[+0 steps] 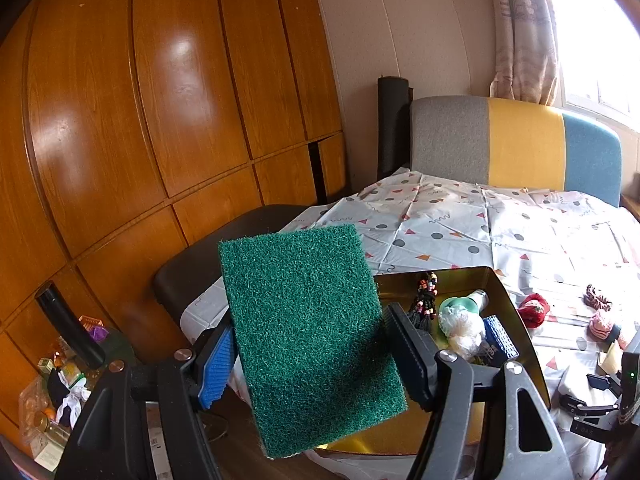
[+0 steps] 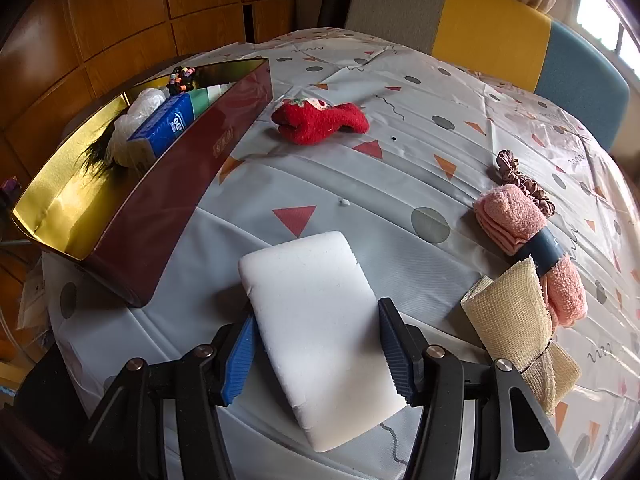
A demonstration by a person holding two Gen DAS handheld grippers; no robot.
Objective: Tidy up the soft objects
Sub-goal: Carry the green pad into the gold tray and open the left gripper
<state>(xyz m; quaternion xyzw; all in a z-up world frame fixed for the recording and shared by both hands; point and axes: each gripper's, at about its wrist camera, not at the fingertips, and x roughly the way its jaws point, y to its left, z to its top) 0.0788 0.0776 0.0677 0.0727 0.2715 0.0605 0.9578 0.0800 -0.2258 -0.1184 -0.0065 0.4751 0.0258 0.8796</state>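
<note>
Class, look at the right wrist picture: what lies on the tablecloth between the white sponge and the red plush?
Nothing but bare tablecloth with printed shapes lies between the white sponge and the red plush. The right wrist view shows it.

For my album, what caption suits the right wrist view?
Right tongs grip a white sponge over the tablecloth, beside a gold-lined box.
</note>
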